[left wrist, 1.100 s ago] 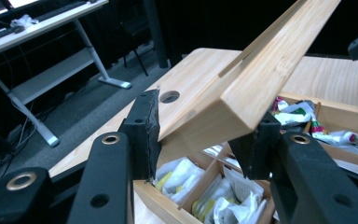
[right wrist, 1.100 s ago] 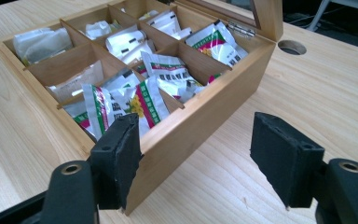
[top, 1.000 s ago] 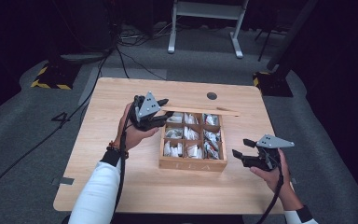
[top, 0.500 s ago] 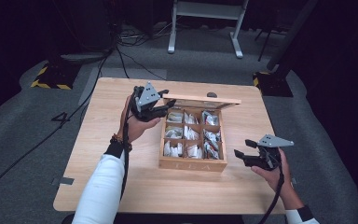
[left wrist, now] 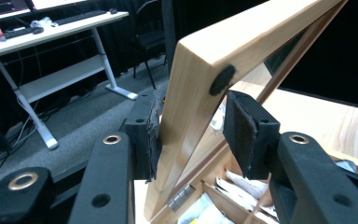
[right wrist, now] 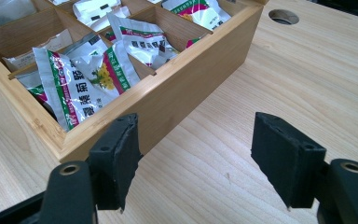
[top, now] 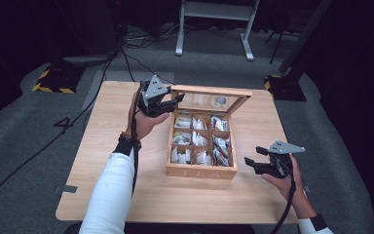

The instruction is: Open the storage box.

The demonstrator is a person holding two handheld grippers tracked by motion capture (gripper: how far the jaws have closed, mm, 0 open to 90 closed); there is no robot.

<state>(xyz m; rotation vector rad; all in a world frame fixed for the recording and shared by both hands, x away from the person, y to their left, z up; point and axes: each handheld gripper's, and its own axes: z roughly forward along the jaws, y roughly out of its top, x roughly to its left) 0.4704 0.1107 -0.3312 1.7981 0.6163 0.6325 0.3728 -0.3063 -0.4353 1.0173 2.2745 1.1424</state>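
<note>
A wooden tea box (top: pixel 202 170) with several compartments of white tea packets (top: pixel 197 141) stands mid-table. Its glass-paned lid (top: pixel 209 91) is raised, tilted up on the back hinges. My left gripper (top: pixel 175 100) is at the lid's left corner, shut on its wooden frame. In the left gripper view the lid frame (left wrist: pixel 242 42) runs between the pads of the left gripper (left wrist: pixel 191 126), whose jaws have just closed a little more on it. My right gripper (top: pixel 253 158) rests low by the box's right front corner. The right gripper (right wrist: pixel 196 154) is open, with bare table between its pads and the box wall (right wrist: pixel 177 93) beside its left pad.
The wooden table (top: pixel 126 195) has a round hole (right wrist: pixel 283 17) behind the box. Beyond the table are a white desk frame (top: pixel 214 9), floor cables (top: pixel 126 53) and a yellow-black striped base (top: pixel 53 80). A desk (left wrist: pixel 51 28) stands far off in the left gripper view.
The lid has swung up from nearly flat to a steep tilt, and my left gripper has risen and moved back with it. The right hand has stayed put.
</note>
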